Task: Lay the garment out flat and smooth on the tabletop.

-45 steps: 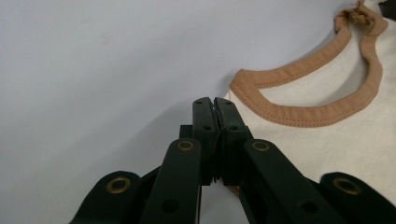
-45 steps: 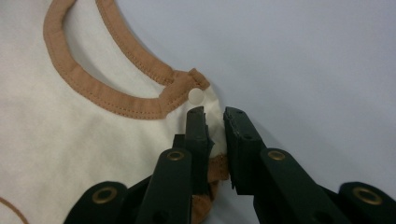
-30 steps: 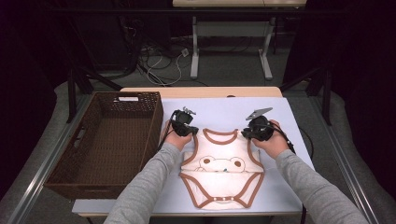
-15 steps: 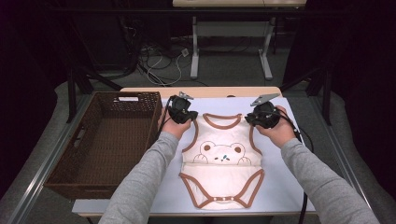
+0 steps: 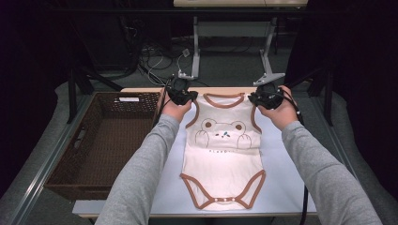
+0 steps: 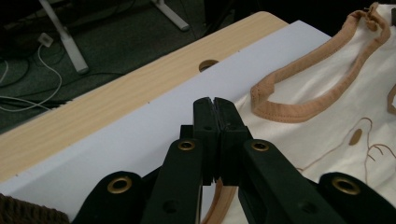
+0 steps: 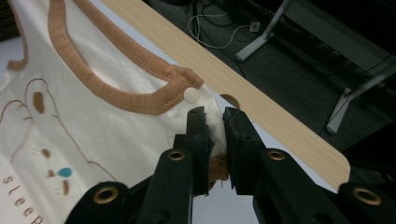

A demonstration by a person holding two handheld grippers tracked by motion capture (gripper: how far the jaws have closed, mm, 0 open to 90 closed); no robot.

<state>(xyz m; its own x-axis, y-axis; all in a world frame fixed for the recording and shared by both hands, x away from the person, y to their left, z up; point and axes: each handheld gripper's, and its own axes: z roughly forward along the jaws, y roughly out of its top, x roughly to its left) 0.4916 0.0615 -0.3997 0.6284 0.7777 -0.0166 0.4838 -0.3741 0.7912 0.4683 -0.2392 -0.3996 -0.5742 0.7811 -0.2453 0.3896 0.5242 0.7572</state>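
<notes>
A cream bodysuit with brown trim is laid flat on the white mat, its snap crotch at the near edge and its neckline toward the far edge. A bear face is printed on its chest. Left of the bodysuit, a brown wicker basket is set beside the mat.

At the bodysuit's far left shoulder, the left gripper is held low over the cloth. In the left gripper view its jaws are seen pressed together, with a strip of brown trim running in beneath them; whether that trim is actually caught between them cannot be told, since the contact is hidden under the jaws.

At the bodysuit's far right shoulder, the right gripper is held. In the right gripper view its jaws are closed on a bunched fold of cream cloth and brown trim, just below a white snap on the shoulder tab.

Beyond the bodysuit, the table's wooden edge is seen, and past it cables on the floor.
</notes>
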